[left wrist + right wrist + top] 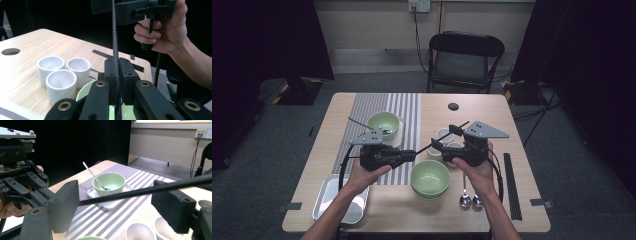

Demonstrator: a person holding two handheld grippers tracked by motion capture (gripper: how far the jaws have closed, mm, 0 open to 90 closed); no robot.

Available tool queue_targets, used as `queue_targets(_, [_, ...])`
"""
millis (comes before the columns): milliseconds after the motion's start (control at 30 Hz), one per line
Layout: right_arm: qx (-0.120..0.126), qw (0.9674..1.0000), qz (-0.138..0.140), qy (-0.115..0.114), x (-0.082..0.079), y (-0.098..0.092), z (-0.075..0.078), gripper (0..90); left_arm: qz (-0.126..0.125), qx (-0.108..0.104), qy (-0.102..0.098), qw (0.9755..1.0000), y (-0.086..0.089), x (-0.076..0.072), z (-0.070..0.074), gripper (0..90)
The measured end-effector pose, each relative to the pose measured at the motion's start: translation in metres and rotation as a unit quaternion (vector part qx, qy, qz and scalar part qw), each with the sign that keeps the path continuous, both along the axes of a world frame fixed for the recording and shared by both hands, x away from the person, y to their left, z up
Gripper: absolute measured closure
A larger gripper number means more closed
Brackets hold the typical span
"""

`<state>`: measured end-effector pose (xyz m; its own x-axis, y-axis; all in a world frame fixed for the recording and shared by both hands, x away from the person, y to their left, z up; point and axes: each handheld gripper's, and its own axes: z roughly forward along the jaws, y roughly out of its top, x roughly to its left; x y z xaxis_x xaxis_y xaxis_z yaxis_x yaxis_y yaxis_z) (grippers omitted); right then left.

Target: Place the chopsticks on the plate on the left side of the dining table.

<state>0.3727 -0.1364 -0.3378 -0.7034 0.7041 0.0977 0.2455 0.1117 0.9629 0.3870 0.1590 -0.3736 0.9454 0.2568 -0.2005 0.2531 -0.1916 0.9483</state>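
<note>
The wooden counter (362,210) is carrying everything, and a striped mat (409,105) is lying across its far left part. At the near left corner a metal tray (328,192) is lying flat; what is inside it I cannot tell.

Two green bowls are standing here. The far bowl (383,123) is sitting on a white square plate (110,203) on the mat, with one spoon (93,175) leaning inside it. The near bowl (430,177) is standing in the middle, and no contents are showing in it.

Three white cups (61,72) are standing together just behind the near bowl, and their insides are looking empty. Two more spoons (470,199) are lying near the right edge, beside a black strip (511,185).

The left hand-held gripper (411,154) is holding one black chopstick (447,134) tightly between its closed jaws, above the middle of the counter. The right hand-held gripper (437,145) is staying wide; the chopstick is passing between its pads, which are not pressing it.
</note>
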Motion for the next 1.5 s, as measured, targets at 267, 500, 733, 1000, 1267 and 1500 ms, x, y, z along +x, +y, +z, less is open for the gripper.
queue_targets(267, [-0.001, 1.0000, -0.010, 0.000, 0.003, -0.006, -0.001, 21.8, 0.004, 0.010, -0.002, 0.9999, 0.000, 0.000, -0.002, 85.9])
queue_targets(500, [0.010, 0.9996, -0.027, -0.009, 0.002, -0.018, 0.003, 21.7, -0.009, 0.015, 0.001, 0.9999, -0.003, 0.000, -0.004, 85.9])
queue_targets(733, [0.003, 0.9988, -0.046, -0.016, 0.006, -0.029, 0.000, 22.3, -0.011, 0.014, 0.001, 0.9998, -0.004, -0.001, -0.003, 85.9])
queue_targets(1000, [-0.007, 0.9985, -0.054, -0.007, 0.011, -0.028, -0.007, 22.2, -0.007, 0.011, 0.003, 0.9999, 0.001, 0.000, -0.002, 85.9])
queue_targets(1267, [-0.010, 0.9983, -0.057, 0.002, 0.015, -0.029, -0.013, 21.9, -0.003, 0.013, 0.005, 0.9999, 0.001, 0.003, -0.006, 85.9])
queue_targets(1500, [-0.015, 0.9982, -0.058, 0.006, 0.014, -0.029, -0.012, 21.4, 0.005, 0.016, 0.002, 0.9999, 0.002, 0.003, -0.006, 85.9])
